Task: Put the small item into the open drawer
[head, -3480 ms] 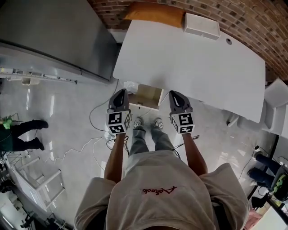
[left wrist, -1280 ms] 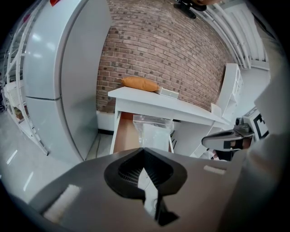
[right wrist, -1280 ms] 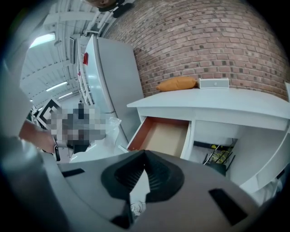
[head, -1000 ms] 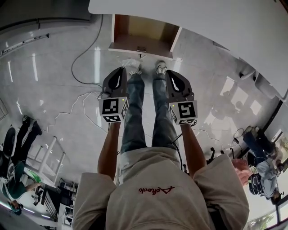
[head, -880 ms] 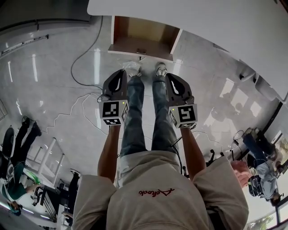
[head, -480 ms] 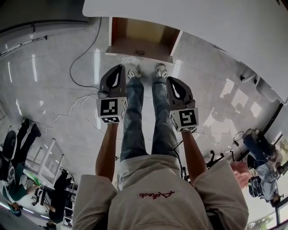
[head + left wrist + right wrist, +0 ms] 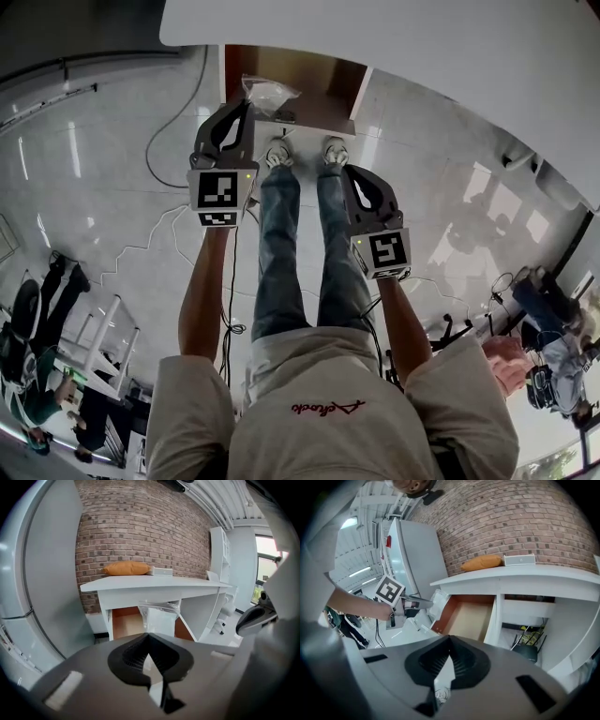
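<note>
Glistening crinkly clear bag near boxy wooden drawer

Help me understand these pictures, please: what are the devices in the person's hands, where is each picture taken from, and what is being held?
There is no robot here: a person holds a pair of hand-held tongs in each hand. The head view looks down from a camera on the person's head. The other two views come from cameras riding on each tool. The left tongs are shut on a clear plastic bag, right at the front edge of the open drawer under the white desk. The right tongs are shut and empty, held back near the person's leg. On the desk lie an orange cushion and a white box.
</note>
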`<state>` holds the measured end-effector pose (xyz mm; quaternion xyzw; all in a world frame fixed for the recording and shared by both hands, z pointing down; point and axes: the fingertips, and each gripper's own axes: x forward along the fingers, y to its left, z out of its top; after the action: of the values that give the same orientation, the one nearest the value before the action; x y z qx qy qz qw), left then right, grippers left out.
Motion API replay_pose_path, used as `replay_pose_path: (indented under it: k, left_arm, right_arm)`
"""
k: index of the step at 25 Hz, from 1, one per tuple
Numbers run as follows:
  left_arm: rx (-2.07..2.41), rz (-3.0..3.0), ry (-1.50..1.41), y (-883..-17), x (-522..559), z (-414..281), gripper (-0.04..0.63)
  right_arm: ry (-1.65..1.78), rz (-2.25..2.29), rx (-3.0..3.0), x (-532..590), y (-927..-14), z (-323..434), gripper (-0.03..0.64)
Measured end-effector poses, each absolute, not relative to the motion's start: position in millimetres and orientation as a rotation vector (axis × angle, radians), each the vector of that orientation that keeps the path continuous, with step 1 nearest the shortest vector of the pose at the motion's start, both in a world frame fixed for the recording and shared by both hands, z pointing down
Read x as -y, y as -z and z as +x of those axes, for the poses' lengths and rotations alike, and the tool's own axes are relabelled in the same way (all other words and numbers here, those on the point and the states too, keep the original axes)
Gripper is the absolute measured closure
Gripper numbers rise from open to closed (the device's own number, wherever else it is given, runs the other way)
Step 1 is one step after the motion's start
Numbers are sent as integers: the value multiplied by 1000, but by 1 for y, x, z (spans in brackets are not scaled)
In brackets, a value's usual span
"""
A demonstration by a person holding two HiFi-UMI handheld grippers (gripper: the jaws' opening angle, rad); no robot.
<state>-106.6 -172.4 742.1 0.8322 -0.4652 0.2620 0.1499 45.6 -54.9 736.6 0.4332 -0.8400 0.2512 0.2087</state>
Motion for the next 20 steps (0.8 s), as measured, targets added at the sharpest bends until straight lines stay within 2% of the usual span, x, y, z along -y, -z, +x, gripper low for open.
replay_pose_path:
  k: [9, 20]
  left_arm:
    - [1180, 2509, -967, -764, 195, -89, 588]
    - [704, 2819, -1642, -792, 203, -37, 588]
  right_arm:
    - [-706, 1217, 2330, 54, -740, 58, 604]
    - [-753, 1189, 2310, 46, -745, 60, 604]
